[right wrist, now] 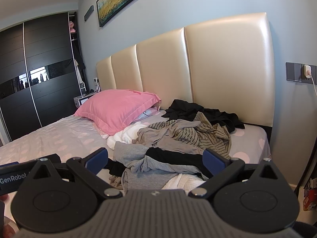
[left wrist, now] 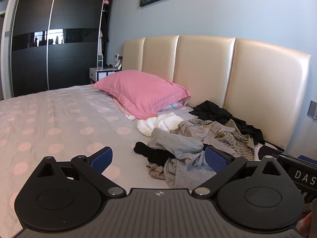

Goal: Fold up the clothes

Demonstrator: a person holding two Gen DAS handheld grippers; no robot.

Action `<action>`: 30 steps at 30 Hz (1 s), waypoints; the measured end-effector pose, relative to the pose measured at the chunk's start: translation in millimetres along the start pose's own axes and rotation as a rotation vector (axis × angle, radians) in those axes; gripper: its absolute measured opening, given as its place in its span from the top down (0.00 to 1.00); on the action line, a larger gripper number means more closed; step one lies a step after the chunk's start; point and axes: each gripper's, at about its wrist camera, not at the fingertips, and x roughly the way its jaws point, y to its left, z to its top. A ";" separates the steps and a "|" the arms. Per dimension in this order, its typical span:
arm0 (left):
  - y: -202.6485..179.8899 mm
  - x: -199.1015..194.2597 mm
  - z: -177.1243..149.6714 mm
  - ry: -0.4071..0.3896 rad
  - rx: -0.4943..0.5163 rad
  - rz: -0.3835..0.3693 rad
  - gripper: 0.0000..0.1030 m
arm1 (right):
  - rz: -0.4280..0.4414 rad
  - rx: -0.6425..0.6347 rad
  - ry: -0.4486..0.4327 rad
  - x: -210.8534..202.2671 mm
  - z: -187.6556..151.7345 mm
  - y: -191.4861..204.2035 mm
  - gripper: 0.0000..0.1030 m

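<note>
Grey, black, white and striped cloth makes up the heap of clothes [left wrist: 198, 136] in the left wrist view, lying crumpled on the bed [left wrist: 59, 123] close to the cream headboard [left wrist: 208, 69]; the heap runs lengthwise from the near edge back toward the headboard, with no single piece laid flat. A grey top [left wrist: 176, 144] sits at its front, a black piece [left wrist: 152, 154] under it, a white piece [left wrist: 162, 123] beside the pink pillow [left wrist: 140, 93], and another black garment [left wrist: 218, 113] against the headboard. The left gripper [left wrist: 158, 158] hovers above the near end of the heap with its 2 blue pads spread wide and nothing between them. A dark wardrobe [left wrist: 53, 39] stands beyond the bed. In the right wrist view the same heap [right wrist: 178, 138] fills the middle, the striped shirt [right wrist: 208, 134] on top toward the headboard [right wrist: 198, 63], the pillow [right wrist: 116, 109] to its left. The right gripper [right wrist: 156, 160] is likewise wide apart and empty, just over the grey and black cloth. The other gripper's body shows at the left edge, and a charger [right wrist: 307, 71] is plugged into the wall on the right.
</note>
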 end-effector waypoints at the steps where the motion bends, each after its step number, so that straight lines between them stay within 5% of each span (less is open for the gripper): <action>1: -1.9 0.3 0.1 0.003 0.005 0.002 0.02 | 0.000 -0.001 0.000 -0.1 0.0 0.0 0.01; 30: 1.8 -5.2 -7.0 0.019 -0.029 0.017 0.03 | 0.015 -0.003 0.007 1.1 -0.3 -1.1 0.01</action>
